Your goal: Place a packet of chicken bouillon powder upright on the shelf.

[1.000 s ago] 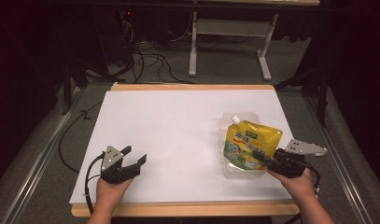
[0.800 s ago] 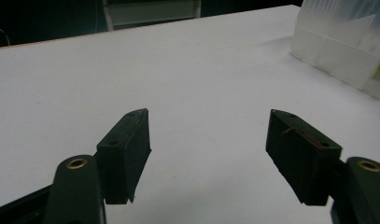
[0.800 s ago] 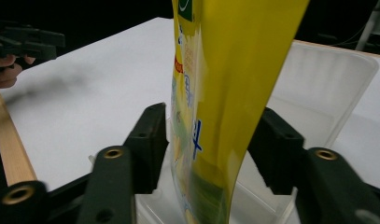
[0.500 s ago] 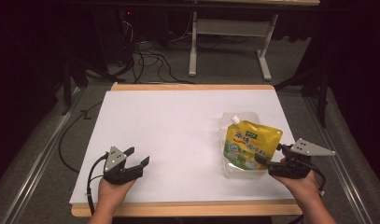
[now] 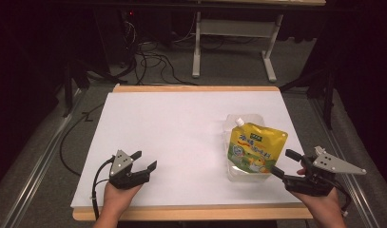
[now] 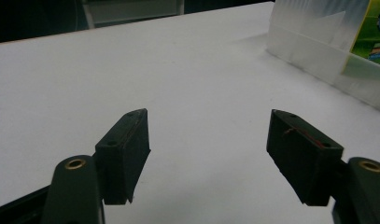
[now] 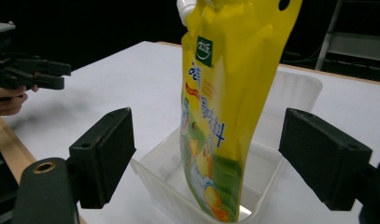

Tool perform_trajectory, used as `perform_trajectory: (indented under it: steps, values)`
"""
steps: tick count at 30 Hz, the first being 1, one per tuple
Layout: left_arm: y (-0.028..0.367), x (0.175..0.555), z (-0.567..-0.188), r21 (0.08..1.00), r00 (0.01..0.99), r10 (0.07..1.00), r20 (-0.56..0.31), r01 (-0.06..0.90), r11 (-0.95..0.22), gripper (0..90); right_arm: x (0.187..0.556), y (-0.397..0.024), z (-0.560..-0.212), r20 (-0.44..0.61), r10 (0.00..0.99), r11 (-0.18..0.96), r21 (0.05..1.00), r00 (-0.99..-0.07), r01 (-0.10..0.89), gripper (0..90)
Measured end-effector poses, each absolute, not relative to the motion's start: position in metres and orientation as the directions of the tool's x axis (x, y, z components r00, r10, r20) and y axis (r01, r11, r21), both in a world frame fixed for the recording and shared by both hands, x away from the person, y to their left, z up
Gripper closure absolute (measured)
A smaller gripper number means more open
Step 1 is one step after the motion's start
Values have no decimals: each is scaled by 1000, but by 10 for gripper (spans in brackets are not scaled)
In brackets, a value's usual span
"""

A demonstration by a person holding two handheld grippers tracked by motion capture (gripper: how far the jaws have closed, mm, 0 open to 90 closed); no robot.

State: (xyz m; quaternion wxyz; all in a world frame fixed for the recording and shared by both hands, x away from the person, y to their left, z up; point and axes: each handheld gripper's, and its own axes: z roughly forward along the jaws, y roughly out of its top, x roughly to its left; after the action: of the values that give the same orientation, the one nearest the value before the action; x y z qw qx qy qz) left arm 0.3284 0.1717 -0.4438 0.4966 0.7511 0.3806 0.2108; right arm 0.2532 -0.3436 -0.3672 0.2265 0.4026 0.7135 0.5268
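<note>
A yellow and green spouted refill pouch stands tilted in a clear plastic tub at the table's right. In the right gripper view the pouch rises out of the tub, white spout up. My right gripper sits just right of the tub near the front edge, jaws wide open and apart from the pouch; marks the gap before it. My left gripper rests open at the front left, nothing between its jaws. The tub's corner shows at the upper right of the left gripper view.
The white table top has a wooden front edge. Cables and a white desk frame stand on the floor beyond. The left hand and its gripper appear far left in the right gripper view.
My right gripper has drawn back to the right, away from the pouch, and its jaws have opened wider. The left gripper has shifted slightly right and toward the front edge.
</note>
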Motion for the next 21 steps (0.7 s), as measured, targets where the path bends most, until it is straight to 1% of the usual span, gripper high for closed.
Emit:
perform_trajectory:
  steps: [3,8,12,15,21]
  values:
    - [170,328,-444,906,626,778,-59,361,-222,305,246,-341,-365,101,811,115,938,-576,326,182]
    - [167,327,-444,906,630,774,-55,357,-226,306,240,-326,-362,100,780,125,942,-617,312,186]
    - [167,326,-442,909,633,772,-57,353,-222,307,246,-305,-359,87,753,156,940,-653,305,168]
    - [170,326,-440,911,634,772,-38,339,-233,311,252,-287,-358,79,726,178,938,-683,297,167]
    - [177,326,-438,917,628,777,-51,337,-212,311,268,-246,-356,70,682,218,931,-728,294,159]
